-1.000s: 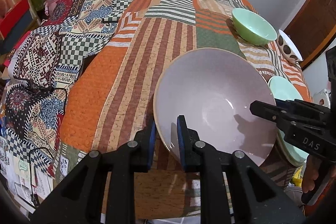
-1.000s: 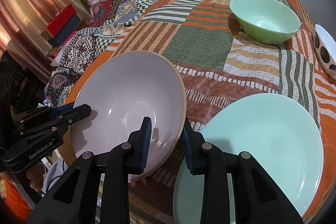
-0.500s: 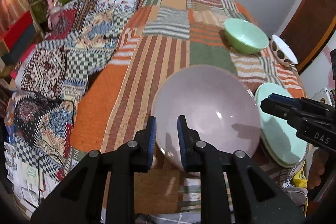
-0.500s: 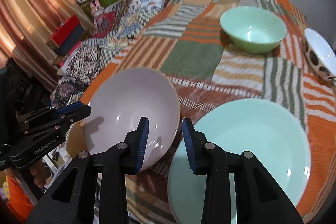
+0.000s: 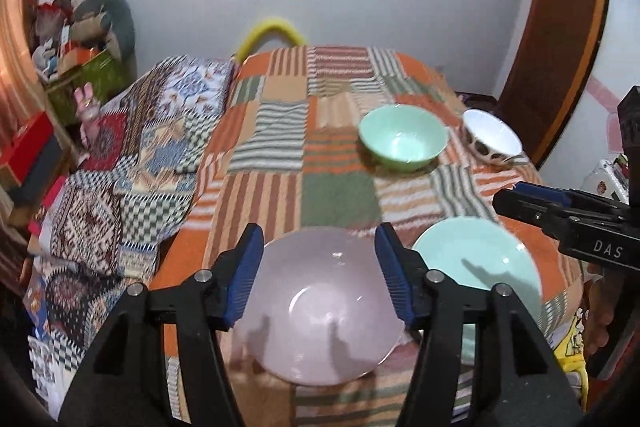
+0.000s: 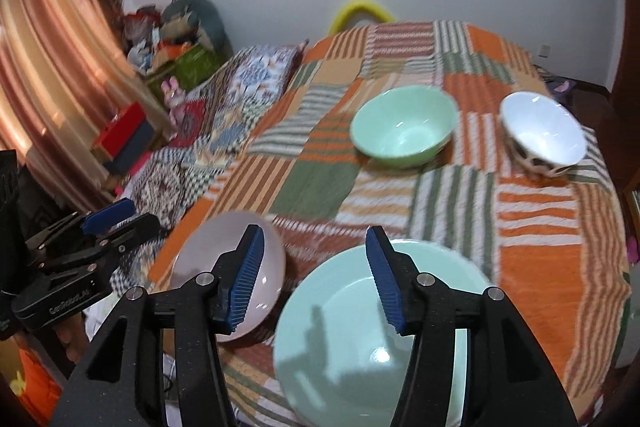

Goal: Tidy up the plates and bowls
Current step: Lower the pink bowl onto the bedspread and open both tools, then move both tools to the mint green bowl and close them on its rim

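Both grippers, left [image 5: 320,273] and right [image 6: 314,277], had just spread their jaws and gripped nothing. The pale pink ceramic plate [image 5: 320,311] lay beside the mint-green plate [image 6: 372,339] on the patchwork cloth. Next move, likely: stacking them, requiring a fresh rim grasp.

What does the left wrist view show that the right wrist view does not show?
Only the left wrist view shows the brown door frame in full height. Only the right wrist view shows the striped curtain. Both show the pink plate, mint plate, green bowl, spotted bowl, patchwork blanket, and both grippers open, the left gripper and right gripper having just been opening, nothing between them.
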`<state>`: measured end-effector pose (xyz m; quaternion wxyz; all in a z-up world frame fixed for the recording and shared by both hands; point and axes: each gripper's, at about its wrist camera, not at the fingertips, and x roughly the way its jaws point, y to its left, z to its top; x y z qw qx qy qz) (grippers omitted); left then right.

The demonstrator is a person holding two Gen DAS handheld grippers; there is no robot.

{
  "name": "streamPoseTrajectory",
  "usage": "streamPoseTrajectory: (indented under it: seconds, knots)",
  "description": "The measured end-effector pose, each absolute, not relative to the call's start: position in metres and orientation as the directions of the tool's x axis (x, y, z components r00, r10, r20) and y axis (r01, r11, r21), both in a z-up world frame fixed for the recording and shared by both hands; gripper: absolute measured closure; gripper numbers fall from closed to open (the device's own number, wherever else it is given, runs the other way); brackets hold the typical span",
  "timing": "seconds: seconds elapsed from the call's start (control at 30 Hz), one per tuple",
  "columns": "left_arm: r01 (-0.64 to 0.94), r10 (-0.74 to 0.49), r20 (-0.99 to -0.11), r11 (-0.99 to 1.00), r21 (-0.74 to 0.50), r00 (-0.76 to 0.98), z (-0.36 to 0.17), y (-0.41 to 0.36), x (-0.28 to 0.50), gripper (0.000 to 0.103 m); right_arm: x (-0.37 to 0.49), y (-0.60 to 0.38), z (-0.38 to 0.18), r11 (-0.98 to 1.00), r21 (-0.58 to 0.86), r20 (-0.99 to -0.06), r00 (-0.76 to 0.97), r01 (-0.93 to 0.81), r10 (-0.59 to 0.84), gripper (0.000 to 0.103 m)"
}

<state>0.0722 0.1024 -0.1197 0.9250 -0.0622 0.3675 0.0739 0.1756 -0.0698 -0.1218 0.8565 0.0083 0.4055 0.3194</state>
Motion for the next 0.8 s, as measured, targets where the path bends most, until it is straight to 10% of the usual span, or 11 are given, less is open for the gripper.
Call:
streamPoseTrajectory:
  seconds: [0.8]
  knots:
    - [-0.118, 0.011, -0.665, 0.986, -0.116, 0.747, -0.091, 0.097, 0.204, 0.032, 0.262, -0.113, -0.088, 0.871, 0.241, -0.616, 0.627, -0.428, 0.478, 0.034]
